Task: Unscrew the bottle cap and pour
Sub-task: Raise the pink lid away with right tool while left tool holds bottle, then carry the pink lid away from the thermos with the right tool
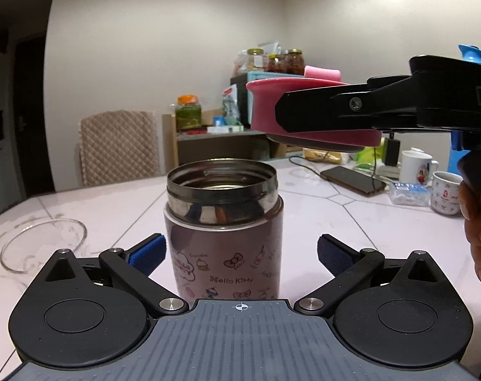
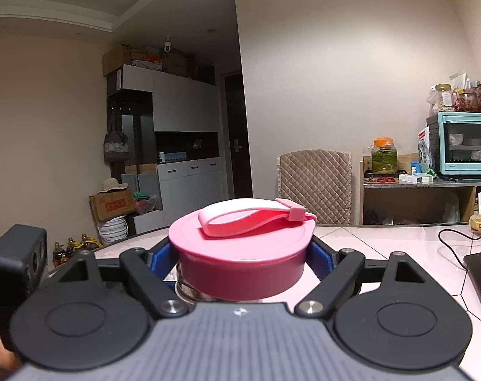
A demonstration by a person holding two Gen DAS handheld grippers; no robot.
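Observation:
A pink Hello Kitty steel flask [image 1: 224,235] stands upright on the white table [image 1: 120,206], its mouth uncovered. My left gripper [image 1: 240,252] is open around its lower body, the blue pads [image 1: 148,252] standing apart from the wall on both sides. Above and to the right of the flask hangs its pink cap [image 1: 269,108], lifted clear of the rim. My right gripper [image 1: 304,111] is shut on that cap. In the right wrist view the pink cap [image 2: 240,254] with its folded strap fills the space between the right gripper [image 2: 242,262] pads.
A glass bowl [image 1: 43,244] sits left of the flask. At the right are a phone [image 1: 351,179] with a cable, two white mugs [image 1: 415,166], a small box and a person's hand [image 1: 478,228]. A padded chair [image 1: 118,146] and shelves with jars stand behind.

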